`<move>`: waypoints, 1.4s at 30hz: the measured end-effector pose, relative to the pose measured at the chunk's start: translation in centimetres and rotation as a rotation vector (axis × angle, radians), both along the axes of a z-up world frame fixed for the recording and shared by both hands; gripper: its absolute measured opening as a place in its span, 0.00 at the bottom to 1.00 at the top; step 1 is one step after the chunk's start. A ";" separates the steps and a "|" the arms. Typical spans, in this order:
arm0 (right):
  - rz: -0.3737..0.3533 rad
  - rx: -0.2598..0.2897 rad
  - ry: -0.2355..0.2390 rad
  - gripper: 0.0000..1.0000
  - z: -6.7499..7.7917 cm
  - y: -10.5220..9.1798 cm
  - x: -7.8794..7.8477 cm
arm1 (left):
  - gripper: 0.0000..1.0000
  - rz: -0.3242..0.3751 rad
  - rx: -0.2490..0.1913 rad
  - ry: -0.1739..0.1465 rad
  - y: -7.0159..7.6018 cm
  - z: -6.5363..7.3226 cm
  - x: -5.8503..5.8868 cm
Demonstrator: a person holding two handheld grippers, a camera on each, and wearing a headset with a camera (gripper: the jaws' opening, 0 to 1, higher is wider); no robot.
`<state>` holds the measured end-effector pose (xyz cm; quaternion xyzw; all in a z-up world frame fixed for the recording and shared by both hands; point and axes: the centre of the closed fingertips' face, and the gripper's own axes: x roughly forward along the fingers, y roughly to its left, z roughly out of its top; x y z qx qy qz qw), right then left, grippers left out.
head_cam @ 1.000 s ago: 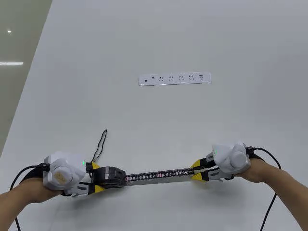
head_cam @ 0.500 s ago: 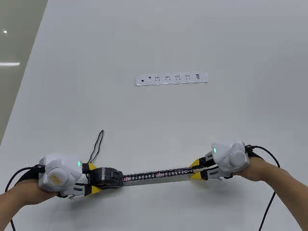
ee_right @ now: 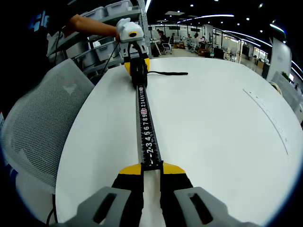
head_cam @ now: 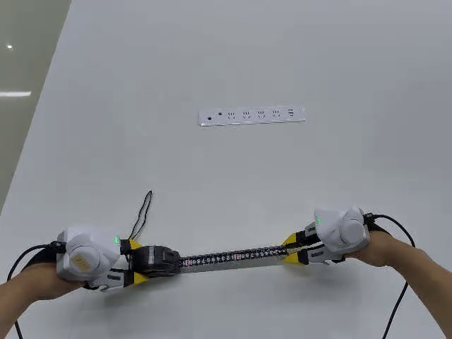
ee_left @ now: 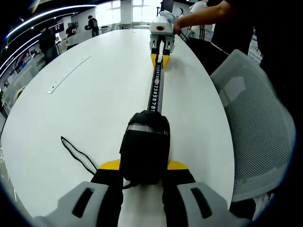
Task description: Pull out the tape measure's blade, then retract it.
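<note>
A black tape measure case (head_cam: 157, 259) (ee_left: 144, 146) lies on the white table (head_cam: 233, 183), and my left gripper (head_cam: 135, 261) (ee_left: 142, 168) is shut on it. Its black wrist strap (head_cam: 143, 212) (ee_left: 78, 153) trails behind on the table. The blade (head_cam: 233, 256) (ee_left: 156, 90) (ee_right: 146, 127), printed with numbers, stretches from the case to my right gripper (head_cam: 291, 248) (ee_right: 151, 169), which is shut on the blade's end. In the right gripper view the case (ee_right: 138, 66) sits far along the blade.
A white power strip (head_cam: 252, 114) lies further back at the table's middle. Black cables (head_cam: 395, 233) run from both grippers. A grey mesh chair (ee_left: 255, 118) (ee_right: 42, 118) stands at the table's edge. People and shelves are in the background.
The blade is a little longer: my right gripper has shifted slightly right, and the left gripper with the case has edged left since a second ago.
</note>
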<state>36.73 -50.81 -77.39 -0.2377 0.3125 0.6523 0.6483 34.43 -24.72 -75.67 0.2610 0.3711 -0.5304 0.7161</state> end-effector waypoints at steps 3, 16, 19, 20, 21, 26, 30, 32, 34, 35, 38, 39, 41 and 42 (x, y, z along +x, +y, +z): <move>-0.001 0.000 0.001 0.10 0.1 -0.1 -0.1 | 0.27 -0.001 0.000 0.000 0.0 0.0 0.0; -0.009 -0.007 0.002 0.10 0.0 -1.1 0.1 | 0.27 -0.001 0.003 0.000 0.0 0.0 0.0; -0.011 -0.009 0.002 0.10 -0.1 -1.3 0.1 | 0.27 -0.003 0.004 0.001 0.0 0.0 0.0; -0.012 -0.009 0.002 0.10 -0.1 -1.3 0.1 | 0.27 -0.002 0.004 0.001 0.0 0.0 0.0; -0.012 -0.009 0.003 0.10 -0.1 -1.4 0.1 | 0.27 -0.002 0.004 0.001 0.0 0.0 0.0; -0.015 -0.014 0.004 0.10 -0.1 -1.7 0.1 | 0.27 -0.003 0.007 0.002 0.0 0.0 0.0; -0.018 -0.019 0.005 0.10 -0.3 -2.0 0.1 | 0.27 -0.002 0.006 0.002 0.0 0.0 0.0; -0.018 -0.022 0.007 0.10 -0.3 -2.2 0.1 | 0.28 -0.002 0.008 0.001 0.0 0.0 0.0; -0.022 -0.025 0.005 0.10 -0.4 -2.3 0.1 | 0.28 -0.001 0.005 0.002 0.0 -0.1 0.1; -0.022 -0.026 0.006 0.10 -0.4 -2.3 0.1 | 0.28 0.001 0.003 0.004 0.0 -0.1 0.1; -0.019 -0.032 0.004 0.10 -0.5 -2.3 0.1 | 0.28 -0.002 0.005 0.002 -0.1 0.0 0.0; -0.022 -0.036 0.005 0.10 -0.7 -2.3 0.1 | 0.28 0.000 0.005 0.001 -0.1 0.0 0.1; -0.013 -0.043 -0.008 0.11 -0.7 -2.3 0.2 | 0.28 0.001 0.004 0.000 -0.1 0.0 0.1; -0.009 -0.050 -0.016 0.11 -0.7 -2.3 0.2 | 0.28 0.003 0.003 0.001 -0.1 -0.1 0.1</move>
